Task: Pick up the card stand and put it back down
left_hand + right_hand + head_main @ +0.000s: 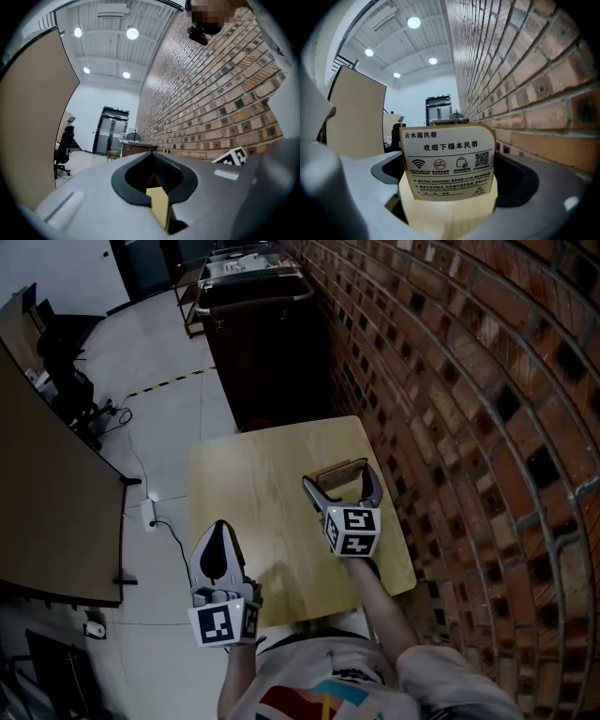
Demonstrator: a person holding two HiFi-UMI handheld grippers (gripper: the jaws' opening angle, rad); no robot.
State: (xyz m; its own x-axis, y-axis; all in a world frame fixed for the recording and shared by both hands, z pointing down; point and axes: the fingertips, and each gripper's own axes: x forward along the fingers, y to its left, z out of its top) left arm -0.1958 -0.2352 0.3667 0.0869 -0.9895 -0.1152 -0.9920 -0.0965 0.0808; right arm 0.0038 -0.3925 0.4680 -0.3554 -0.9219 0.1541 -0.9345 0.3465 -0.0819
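1. Toward the right side of the tabletop, the head view shows the card stand near the brick wall. The right gripper reaches forward, its jaws set wide with one at each end of the stand. The left gripper is well apart from it, over the tabletop's near left edge, with its jaws drawn to a point. A dark cabinet stands beyond the tabletop on the pale floor.

2. The left gripper view shows the left gripper with its jaws together at the tips and nothing clamped between them. A pale yellow strip shows low in the gap, and I cannot tell what it is. Beyond are the brick wall, a dark double door, an office chair and round ceiling lights.

3. The right gripper view shows the right gripper clamped on the card stand, which sits upright between the jaws and fills the space between them. Its white face carries rows of print, small icons and a square code above pale wood. No view shows whether the stand rests on the tabletop or hangs clear of it. The brick wall runs along the right.
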